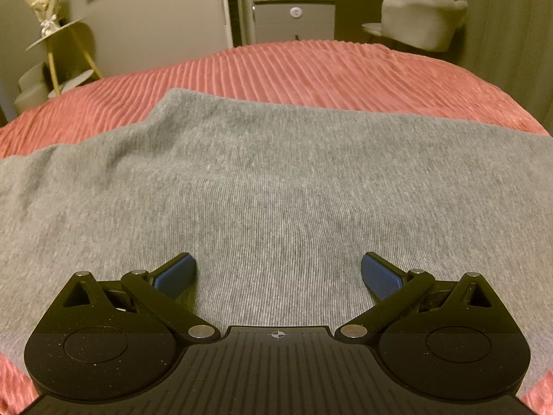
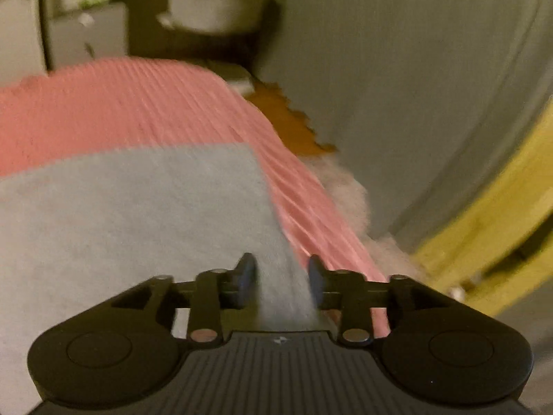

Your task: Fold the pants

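**Grippers poised over grey pants on a pink bedspread**

Left gripper (image 1: 276,273) hangs with its jaws spread wide above the grey pants (image 1: 262,180), nothing between its blue pads (image 1: 174,278) and, by the look of it, clear of the cloth. From its wrist view, going left to right, the garment lies flat on the ribbed pink bedspread (image 1: 311,69) and runs crosswise, its long axis from one side of the picture to the other; a stepped edge rises at the far left, and the cloth carries on out of view at the right. Beyond the bed stand a gold side table (image 1: 65,48), a grey cabinet (image 1: 293,20) and a pale upholstered chair (image 1: 421,20).

Over at the right gripper (image 2: 281,280), the wrist view is blurred. Its jaws stand narrow, part-way apart, with a raised ridge of the grey fabric running up between them; the blur leaves it unclear whether the pads are pressing on that ridge. This gripper sits at the pants' right-hand end, where the cloth's side edge meets the bedspread just to its right, with the bed's edge and floor beyond.

Judged from here, the coming fold turns on that end: the right hand is the nearer to it, and carrying it along the long axis toward the left would double the pants over. The left gripper, over the middle, looks placed to steady the cloth or mark the fold line.
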### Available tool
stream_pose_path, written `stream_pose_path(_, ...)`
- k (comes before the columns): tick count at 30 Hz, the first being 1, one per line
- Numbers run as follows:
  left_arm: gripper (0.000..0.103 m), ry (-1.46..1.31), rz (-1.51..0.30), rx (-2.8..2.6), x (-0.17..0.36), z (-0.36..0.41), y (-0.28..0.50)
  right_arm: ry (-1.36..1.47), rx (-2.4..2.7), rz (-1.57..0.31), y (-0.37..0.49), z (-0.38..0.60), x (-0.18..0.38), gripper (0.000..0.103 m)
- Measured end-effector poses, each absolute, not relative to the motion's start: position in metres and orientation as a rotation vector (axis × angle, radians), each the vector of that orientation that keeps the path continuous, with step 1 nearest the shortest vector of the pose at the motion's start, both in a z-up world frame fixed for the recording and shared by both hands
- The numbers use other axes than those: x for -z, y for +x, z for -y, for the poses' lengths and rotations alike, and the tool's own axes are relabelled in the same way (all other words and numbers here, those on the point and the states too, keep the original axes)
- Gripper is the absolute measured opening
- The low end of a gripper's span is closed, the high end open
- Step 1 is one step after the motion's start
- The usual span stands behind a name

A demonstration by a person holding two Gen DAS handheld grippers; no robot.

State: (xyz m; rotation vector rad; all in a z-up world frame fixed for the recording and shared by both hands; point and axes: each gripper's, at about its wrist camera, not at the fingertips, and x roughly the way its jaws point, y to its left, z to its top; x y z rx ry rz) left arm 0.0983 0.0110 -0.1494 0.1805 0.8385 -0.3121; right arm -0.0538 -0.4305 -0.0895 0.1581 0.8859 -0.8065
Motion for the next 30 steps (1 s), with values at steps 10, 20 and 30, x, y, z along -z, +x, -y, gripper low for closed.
stream_pose_path(10,0.103,0.179,-0.836,0.310,0.150,-0.011,0.099,0.572,0.550,-0.709,-0.052,0.445,0.080,0.061)
stream_pose_path(20,0.103,0.173,-0.838,0.314,0.150,-0.012,0.101,0.573,0.695,-0.633,-0.102,0.419,0.070,0.074)
stream_pose_path(30,0.103,0.169,-0.841,0.318,0.150,-0.012,0.099,0.545,0.561,-0.764,-0.102,0.378,0.123,0.103)
